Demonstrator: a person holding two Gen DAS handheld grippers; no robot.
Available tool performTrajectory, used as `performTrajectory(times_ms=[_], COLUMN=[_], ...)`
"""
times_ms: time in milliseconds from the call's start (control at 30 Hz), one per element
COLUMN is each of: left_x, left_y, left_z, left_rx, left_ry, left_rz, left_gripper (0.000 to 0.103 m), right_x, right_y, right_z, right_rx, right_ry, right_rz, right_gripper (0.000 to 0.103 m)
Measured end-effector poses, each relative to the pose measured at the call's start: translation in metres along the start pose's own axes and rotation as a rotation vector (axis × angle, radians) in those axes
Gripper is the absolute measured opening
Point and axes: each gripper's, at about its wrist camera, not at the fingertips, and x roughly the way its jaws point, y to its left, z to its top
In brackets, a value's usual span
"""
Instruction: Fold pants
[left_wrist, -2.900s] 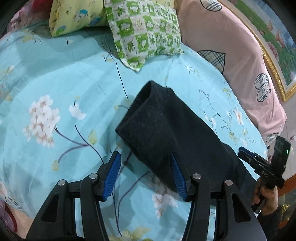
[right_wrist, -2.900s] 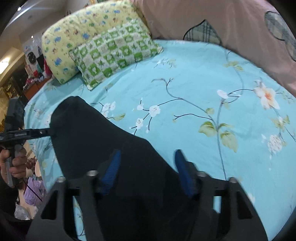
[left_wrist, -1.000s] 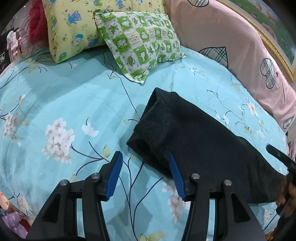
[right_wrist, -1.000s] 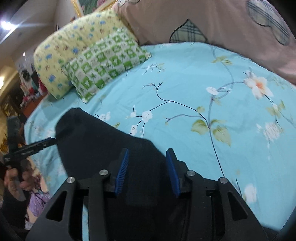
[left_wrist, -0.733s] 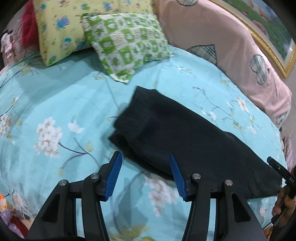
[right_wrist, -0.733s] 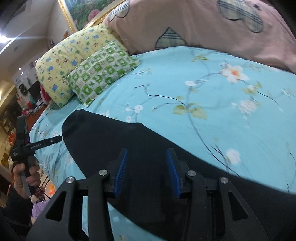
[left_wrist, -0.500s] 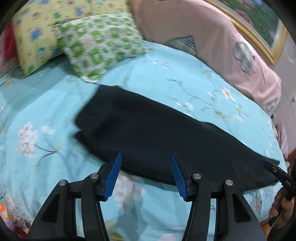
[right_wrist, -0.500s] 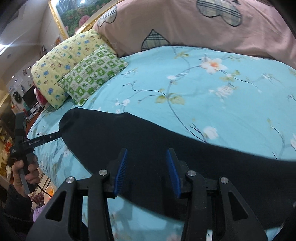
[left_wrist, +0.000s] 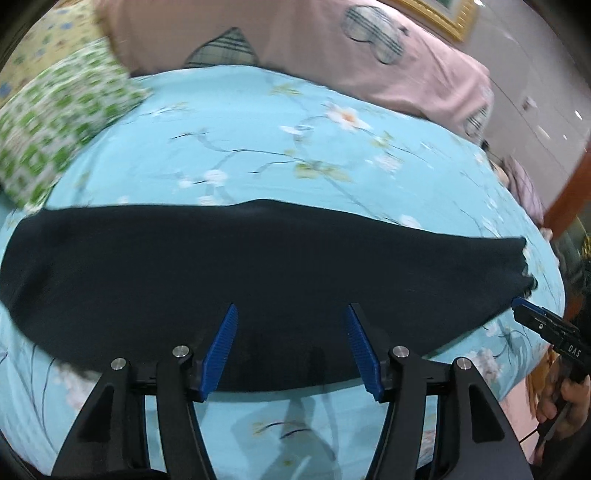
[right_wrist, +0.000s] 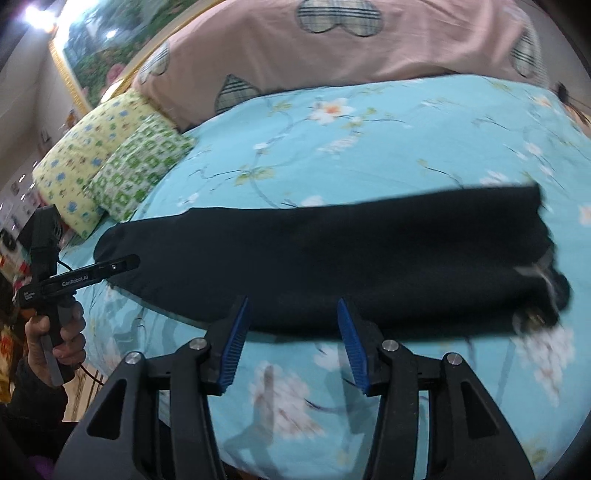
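Dark navy pants (left_wrist: 240, 273) lie flat in one long folded strip across the blue floral bedsheet (left_wrist: 295, 155). They also show in the right wrist view (right_wrist: 351, 258), waist end at the right. My left gripper (left_wrist: 291, 325) is open and empty, hovering over the strip's near edge. My right gripper (right_wrist: 291, 317) is open and empty, at the near edge of the pants (right_wrist: 351, 258). The right gripper shows in the left wrist view (left_wrist: 546, 328) by the right end. The left gripper shows in the right wrist view (right_wrist: 85, 277) by the left end.
A green checked pillow (right_wrist: 136, 166) and a yellow pillow (right_wrist: 81, 155) lie at the left of the bed. A pink quilt (right_wrist: 332, 48) runs along the far side. The bed's near edge is just below both grippers.
Both views have swung sideways, so the pants now lie straight across them as one long strip. The right gripper has pulled back to the near edge and opened wider.
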Motion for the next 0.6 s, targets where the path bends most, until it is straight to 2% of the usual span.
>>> performTrajectory(times_ms=[367, 600], left_x=[0.024, 0.036], left_y=[-0.058, -0.101], left_z=[0.024, 0.042], left_rx=[0.131, 0.248], left_ry=[0.038, 0.052], left_rz=[-0.091, -0.13], left_gripper=[0.065, 0.068], right_x=[-0.038, -0.043], right_y=[-0.056, -0.082], right_z=[-0.019, -0.023], right_rx=[0.184, 0.293], right_ry=[-0.074, -0.08], right_rz=[-0.082, -0.107], right_gripper=[0.051, 0.051])
